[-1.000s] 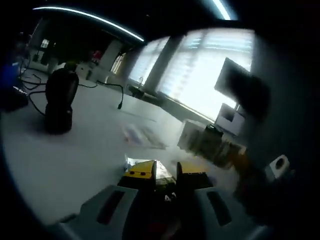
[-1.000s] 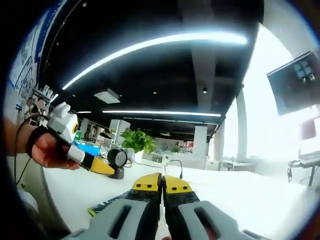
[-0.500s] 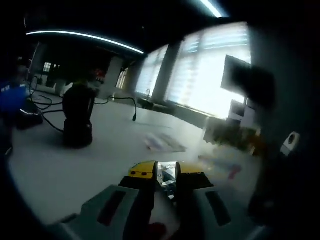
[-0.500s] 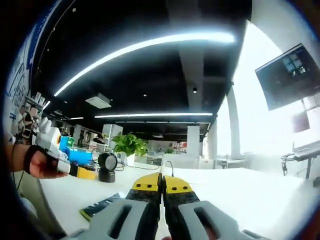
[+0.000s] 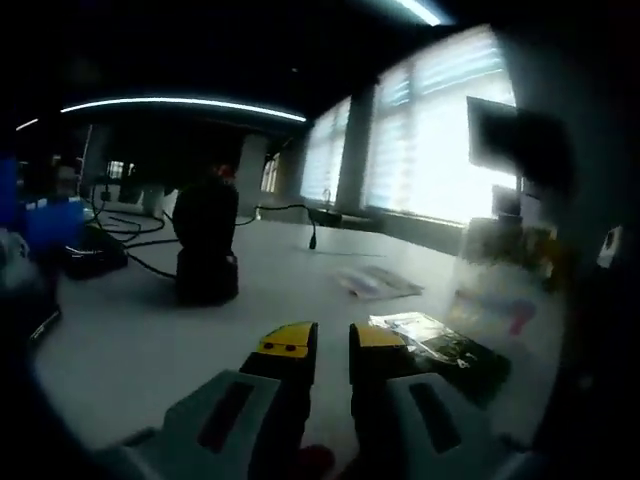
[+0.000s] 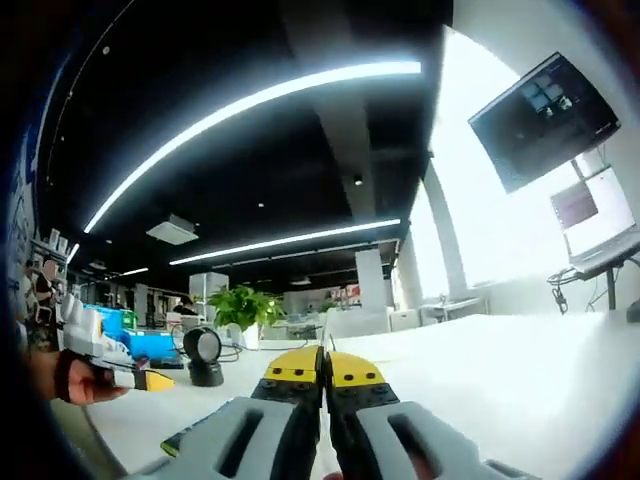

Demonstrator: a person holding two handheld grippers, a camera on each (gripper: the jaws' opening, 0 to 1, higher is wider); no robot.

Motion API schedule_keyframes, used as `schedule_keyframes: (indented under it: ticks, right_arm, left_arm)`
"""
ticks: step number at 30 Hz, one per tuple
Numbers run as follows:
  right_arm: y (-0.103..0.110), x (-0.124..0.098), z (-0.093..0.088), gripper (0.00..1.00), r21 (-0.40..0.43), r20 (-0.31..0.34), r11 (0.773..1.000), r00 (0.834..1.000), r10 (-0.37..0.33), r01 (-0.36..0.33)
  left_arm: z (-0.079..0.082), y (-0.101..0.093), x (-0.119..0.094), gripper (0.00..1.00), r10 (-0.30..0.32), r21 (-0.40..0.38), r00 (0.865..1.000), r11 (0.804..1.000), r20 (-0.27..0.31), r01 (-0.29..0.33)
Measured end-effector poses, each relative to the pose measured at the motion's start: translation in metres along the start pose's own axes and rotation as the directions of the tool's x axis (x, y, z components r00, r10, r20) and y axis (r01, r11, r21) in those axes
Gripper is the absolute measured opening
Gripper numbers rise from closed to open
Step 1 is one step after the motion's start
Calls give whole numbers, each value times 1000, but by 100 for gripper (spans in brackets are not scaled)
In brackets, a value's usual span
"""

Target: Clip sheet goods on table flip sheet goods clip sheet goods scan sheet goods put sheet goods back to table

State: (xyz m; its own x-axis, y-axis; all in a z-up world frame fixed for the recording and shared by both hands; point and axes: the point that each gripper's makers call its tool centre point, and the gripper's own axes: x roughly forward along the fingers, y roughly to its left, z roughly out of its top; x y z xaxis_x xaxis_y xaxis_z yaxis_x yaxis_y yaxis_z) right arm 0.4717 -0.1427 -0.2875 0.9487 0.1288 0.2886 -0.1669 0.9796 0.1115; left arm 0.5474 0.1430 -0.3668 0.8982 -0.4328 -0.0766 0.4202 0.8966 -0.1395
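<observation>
Your left gripper (image 5: pixel 331 340) fingers stand narrowly apart, empty; sheet goods (image 5: pixel 440 345) lie on the desk (image 5: pixel 130 350). Right gripper (image 6: pixel 323 362) fingers closed, empty. Looks like put-back done.

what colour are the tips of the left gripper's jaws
Yellow, on grey bodies. Clearest in the left gripper view, where the left gripper stands open above the table.

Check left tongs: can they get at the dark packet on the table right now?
Probably yes. The left tongs are open, the dark packet lies flat on the table just ahead to their right, and nothing sits between them.
</observation>
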Motion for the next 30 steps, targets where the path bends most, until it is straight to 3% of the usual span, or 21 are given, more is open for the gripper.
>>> schedule_keyframes:
  ticks: [8, 17, 22, 30]
  right_arm:
    - [-19, -3, -4, 0, 42, 4, 997, 998, -66, 65]
    - [-43, -6, -6, 0, 73, 7, 985, 987, -158, 157]
    - [-54, -9, -10, 0, 64, -3, 976, 978, -208, 208]
    - [-65, -16, -17, 0, 55, -11, 961, 963, -270, 270]
  left_arm:
    - [-9, 8, 4, 6, 40, 44, 999, 998, -1, -40]
    - [4, 7, 6, 6, 35, 59, 998, 998, 45, -38]
    - [11, 19, 11, 6, 59, 49, 995, 997, 75, -63]
    - [6, 23, 12, 6, 62, 47, 995, 997, 78, -66]
